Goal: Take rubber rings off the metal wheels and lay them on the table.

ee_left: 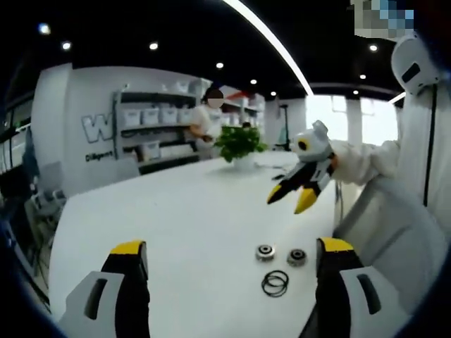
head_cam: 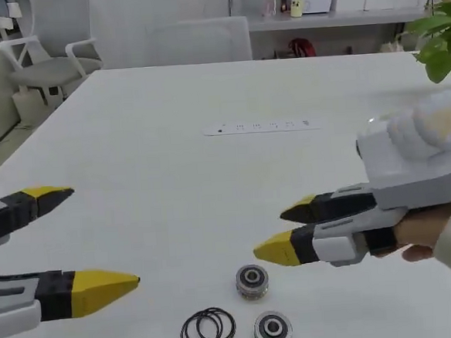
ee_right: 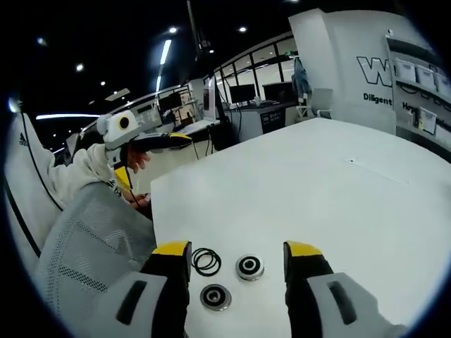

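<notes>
Two metal wheels lie near the table's front edge: one (head_cam: 252,281) just below my right gripper (head_cam: 288,228), the other (head_cam: 272,330) closer to me. A pile of black rubber rings (head_cam: 208,328) lies flat on the table to their left. My right gripper is open, empty, its yellow tips pointing left above the wheels (ee_right: 249,267) (ee_right: 215,296) and rings (ee_right: 206,261). My left gripper (head_cam: 98,236) is open wide at the left, empty, with the rings (ee_left: 275,282) and wheels (ee_left: 266,252) (ee_left: 297,256) ahead of it.
A white table (head_cam: 211,178) with a flush power strip (head_cam: 263,125) at its middle. White chairs (head_cam: 47,58) stand behind the far edge, a green plant (head_cam: 441,42) at the far right. A person (ee_left: 204,123) stands by shelves in the background.
</notes>
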A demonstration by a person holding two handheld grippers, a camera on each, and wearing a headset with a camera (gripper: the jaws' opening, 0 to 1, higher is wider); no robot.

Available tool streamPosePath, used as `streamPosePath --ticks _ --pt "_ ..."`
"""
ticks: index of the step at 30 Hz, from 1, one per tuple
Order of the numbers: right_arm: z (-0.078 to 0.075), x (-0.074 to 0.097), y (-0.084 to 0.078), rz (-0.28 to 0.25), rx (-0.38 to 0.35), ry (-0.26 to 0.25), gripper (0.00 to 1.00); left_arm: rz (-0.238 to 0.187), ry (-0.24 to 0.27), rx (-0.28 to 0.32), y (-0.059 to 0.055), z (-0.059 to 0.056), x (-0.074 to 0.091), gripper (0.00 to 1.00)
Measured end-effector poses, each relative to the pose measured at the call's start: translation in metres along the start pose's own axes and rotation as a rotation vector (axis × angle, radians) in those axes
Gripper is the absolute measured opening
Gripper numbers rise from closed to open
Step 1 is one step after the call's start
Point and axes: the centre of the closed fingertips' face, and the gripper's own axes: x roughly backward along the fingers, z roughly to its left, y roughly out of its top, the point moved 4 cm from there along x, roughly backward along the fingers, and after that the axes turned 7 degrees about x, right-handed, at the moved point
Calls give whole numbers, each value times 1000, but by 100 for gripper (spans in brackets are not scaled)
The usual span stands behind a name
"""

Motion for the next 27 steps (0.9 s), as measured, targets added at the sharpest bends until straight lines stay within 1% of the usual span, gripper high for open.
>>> streamPosePath --ticks 2,4,6,8,11,12,13,16,20,21,25,27 --pt "0 9 3 -28 2 -10 57 -13 7 -6 4 1 4 100" --pt "-1 23 7 -67 18 -22 62 -23 18 -10 8 4 10 100" --pt "0 35 9 -98 39 -26 67 -27 24 -4 8 6 14 100" --pt "1 45 7 -116 63 -33 76 -20 37 7 4 8 19 100" --pt "1 56 1 -130 78 -48 88 -15 62 -7 -4 12 31 100" --pt "0 61 -3 -138 74 -57 90 -14 73 -3 -6 14 34 100" --pt "-1 64 -5 -143 67 -62 91 -17 92 13 -9 17 38 100" --pt "-4 73 -13 -177 32 -90 95 -18 122 33 -18 22 47 100" --pt "-9 83 -29 -199 -20 -135 99 -8 167 57 -32 27 57 100" --pt "-9 84 -31 -200 -24 -138 100 -6 174 63 -35 27 58 100" --pt "-10 88 -48 -202 -60 -162 100 6 206 96 -47 28 64 100" --pt "-11 89 -59 -184 -90 -172 100 21 217 120 -53 28 64 100"
